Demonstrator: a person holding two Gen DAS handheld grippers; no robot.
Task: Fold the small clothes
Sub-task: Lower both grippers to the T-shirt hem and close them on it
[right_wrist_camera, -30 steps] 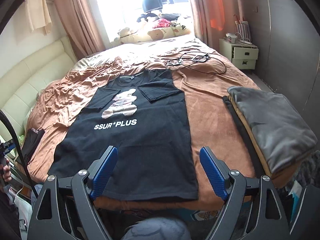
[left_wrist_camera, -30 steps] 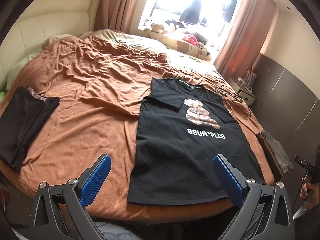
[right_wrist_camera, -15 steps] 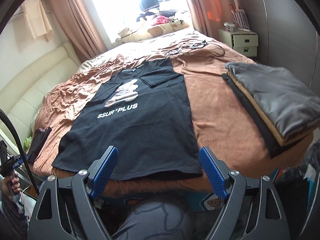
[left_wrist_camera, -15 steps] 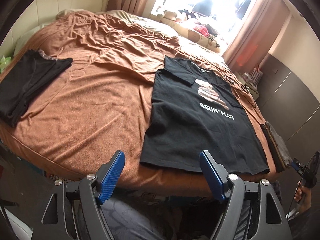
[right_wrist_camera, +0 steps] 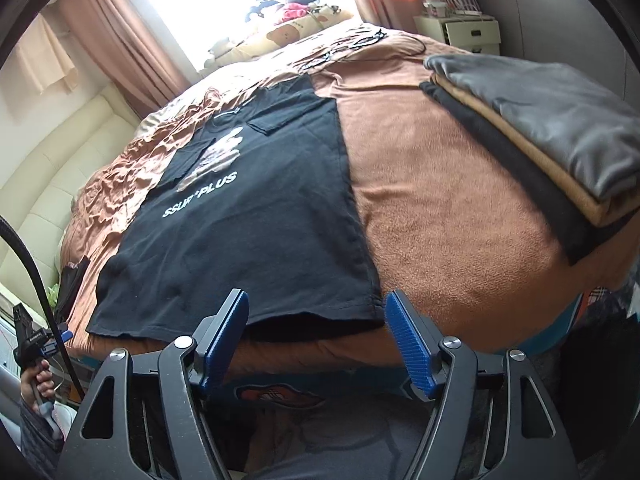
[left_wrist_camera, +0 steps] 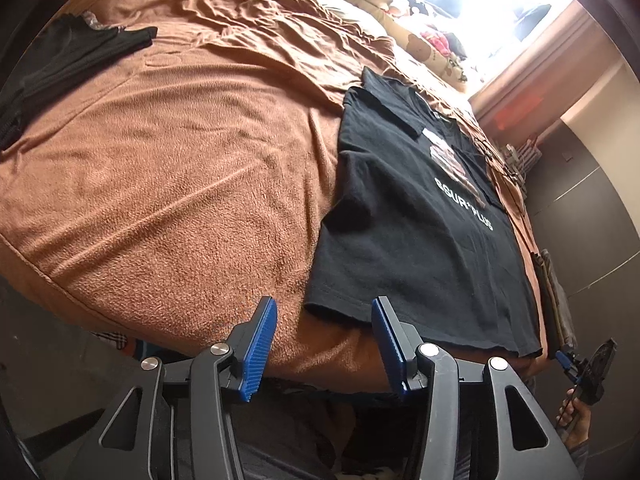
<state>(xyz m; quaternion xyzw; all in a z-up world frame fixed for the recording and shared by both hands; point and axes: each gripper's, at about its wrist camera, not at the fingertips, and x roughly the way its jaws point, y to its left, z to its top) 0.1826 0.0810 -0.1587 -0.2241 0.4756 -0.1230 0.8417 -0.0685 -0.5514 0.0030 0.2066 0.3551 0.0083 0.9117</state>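
Both sleeves of the T-shirt (right_wrist_camera: 256,216) are folded in; its body fold remains, hem untouched between left gripper (left_wrist_camera: 322,346) and right gripper (right_wrist_camera: 316,338), jaws apart, empty.

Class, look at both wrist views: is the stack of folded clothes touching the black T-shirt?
Apart. The right wrist view shows a wide strip of bare brown blanket between the black T-shirt and the stack of folded clothes.

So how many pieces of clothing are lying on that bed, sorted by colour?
Black: 3, the printed T-shirt, a dark garment at the left edge, and the bottom layer of the folded stack.
Tan: 1, the stack's middle layer.
Grey: 1, the stack's top layer.
Total: 5.
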